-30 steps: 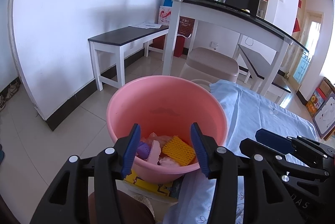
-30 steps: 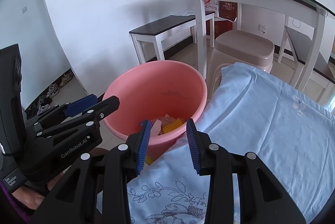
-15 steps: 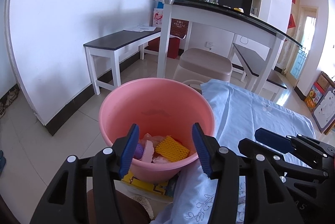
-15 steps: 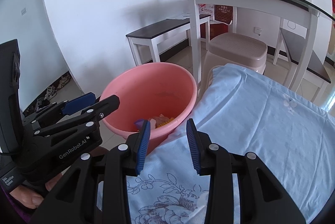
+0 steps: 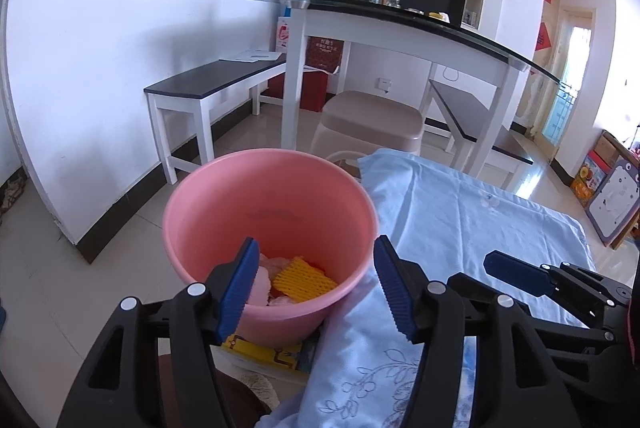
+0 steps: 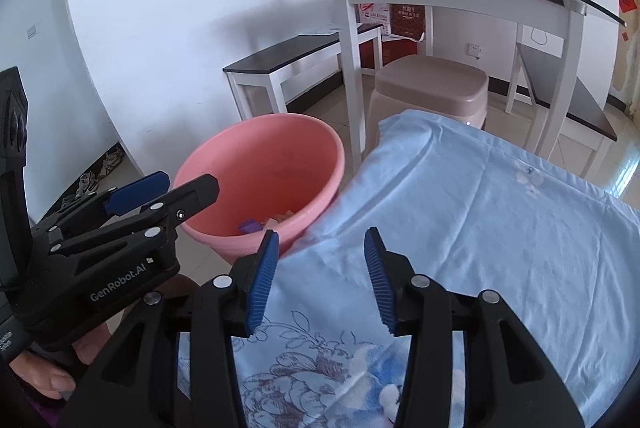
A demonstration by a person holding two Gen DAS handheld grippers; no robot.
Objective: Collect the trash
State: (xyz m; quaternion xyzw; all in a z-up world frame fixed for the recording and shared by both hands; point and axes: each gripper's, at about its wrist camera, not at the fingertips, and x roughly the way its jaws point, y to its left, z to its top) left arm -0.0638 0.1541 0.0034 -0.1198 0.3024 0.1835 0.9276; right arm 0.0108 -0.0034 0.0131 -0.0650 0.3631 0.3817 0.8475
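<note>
A pink bucket point(image 5: 272, 195) stands on the floor beside the blue cloth-covered table point(image 5: 460, 211). In it lie a yellow foam net point(image 5: 304, 278) and pale pink scraps point(image 5: 260, 284). My left gripper point(image 5: 314, 268) hovers at the bucket's near rim, jaws opening wide with nothing between them. In the right wrist view the bucket point(image 6: 280, 147) shows a purple scrap point(image 6: 250, 226) inside. My right gripper point(image 6: 320, 256) hangs over the cloth point(image 6: 480, 228) just right of the bucket, its jaws opening and empty. The left gripper point(image 6: 160, 191) appears there at the left.
A beige plastic stool point(image 5: 372, 119) stands behind the bucket. Behind it are a white bench point(image 5: 216, 83) by the wall and a glass-topped white table point(image 5: 400, 23) with a mug and flowers. A yellow box point(image 5: 260, 348) lies under the bucket's near side.
Both grippers have drawn back from the bucket, which looks smaller and sits further left in the right wrist view. The jaws of both grippers have spread wider.
</note>
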